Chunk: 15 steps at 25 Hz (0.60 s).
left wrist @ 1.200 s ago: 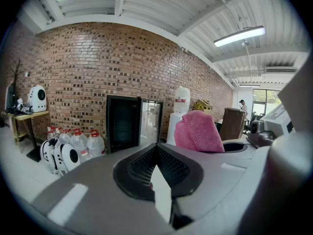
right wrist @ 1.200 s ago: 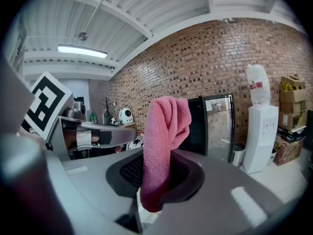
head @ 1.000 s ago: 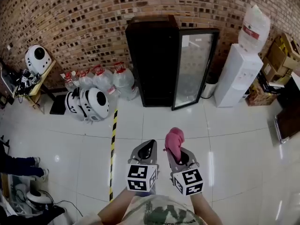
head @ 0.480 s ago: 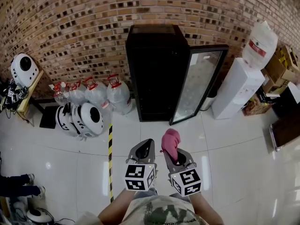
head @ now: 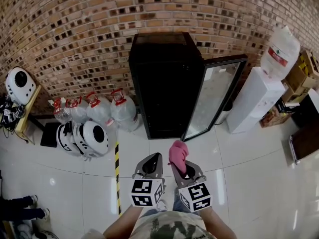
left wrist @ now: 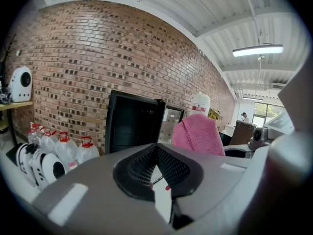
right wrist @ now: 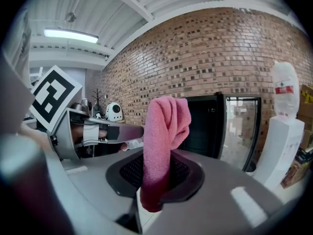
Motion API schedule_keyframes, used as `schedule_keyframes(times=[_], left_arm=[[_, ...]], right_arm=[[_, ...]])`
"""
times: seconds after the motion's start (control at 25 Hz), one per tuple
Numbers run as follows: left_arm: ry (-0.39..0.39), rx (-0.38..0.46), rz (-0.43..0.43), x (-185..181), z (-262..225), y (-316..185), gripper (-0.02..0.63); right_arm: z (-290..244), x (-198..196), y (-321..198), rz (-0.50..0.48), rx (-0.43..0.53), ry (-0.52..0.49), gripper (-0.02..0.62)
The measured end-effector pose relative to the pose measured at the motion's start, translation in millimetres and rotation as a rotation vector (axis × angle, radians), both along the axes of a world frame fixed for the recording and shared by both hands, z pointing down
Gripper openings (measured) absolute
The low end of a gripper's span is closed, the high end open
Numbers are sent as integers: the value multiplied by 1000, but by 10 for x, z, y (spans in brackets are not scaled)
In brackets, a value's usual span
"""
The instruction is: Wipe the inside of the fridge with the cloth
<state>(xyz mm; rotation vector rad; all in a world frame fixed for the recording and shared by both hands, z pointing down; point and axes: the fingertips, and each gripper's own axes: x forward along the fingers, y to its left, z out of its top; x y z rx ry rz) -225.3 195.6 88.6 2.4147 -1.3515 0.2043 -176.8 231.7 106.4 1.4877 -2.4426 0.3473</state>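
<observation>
A tall black fridge stands against the brick wall, its glass door swung open to the right. My right gripper is shut on a pink cloth that sticks up from its jaws; the cloth shows clamped in the right gripper view, with the fridge behind it. My left gripper is held beside it with its jaws together and nothing between them. Both grippers hang over the white floor, short of the fridge.
Several water bottles with red caps and white helmet-shaped units sit left of the fridge. A white water dispenser stands to its right, with cardboard boxes beyond. A yellow-black floor strip runs left of my grippers.
The fridge and wall have come closer and lower in the head view as I move forward. Both grippers keep their pose, the cloth still held.
</observation>
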Motion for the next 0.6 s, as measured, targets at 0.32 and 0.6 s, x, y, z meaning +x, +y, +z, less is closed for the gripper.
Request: schedule_keyframes(times=[0.32,0.6], left_arm=[[-32,5,-39,170,12,-939,14],[-56,2,-91,413,-95,-1809,14]], right_arm=[[-27,156,-998,-48,28,-35,57],[-131,342,-1905,-117,24,-68,57]])
